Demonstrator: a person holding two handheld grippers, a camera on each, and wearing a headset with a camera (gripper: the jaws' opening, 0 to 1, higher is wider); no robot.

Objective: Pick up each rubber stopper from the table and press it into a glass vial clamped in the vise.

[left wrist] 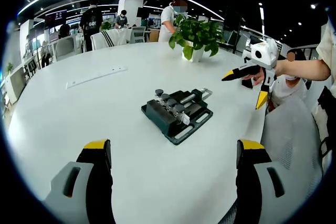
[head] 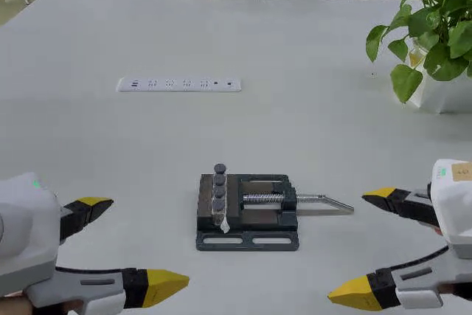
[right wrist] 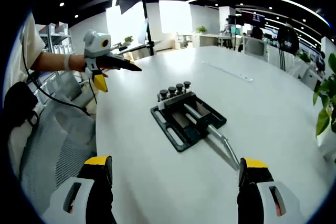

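A black vise point(head: 258, 240) sits at the table's middle, near the front edge. A row of several glass vials point(head: 219, 188), each capped with a dark rubber stopper, is clamped at its left end. My left gripper point(head: 136, 245) hovers open at the lower left, well apart from the vise. Open too, my right gripper point(head: 354, 245) hangs at the lower right, beyond the vise handle point(head: 328, 203). In the left gripper view my left gripper point(left wrist: 173, 148) faces the vise point(left wrist: 184, 124) and the vials point(left wrist: 169, 100). The right gripper view has my right gripper point(right wrist: 175, 161), the vise point(right wrist: 181, 132) and the stoppers point(right wrist: 173, 91).
A white power strip point(head: 179, 85) lies behind the vise, left of centre. A potted plant point(head: 435, 35) stands at the far right. Chairs and people are beyond the table's far edge. The grey table point(head: 295, 130) is bare around the vise.
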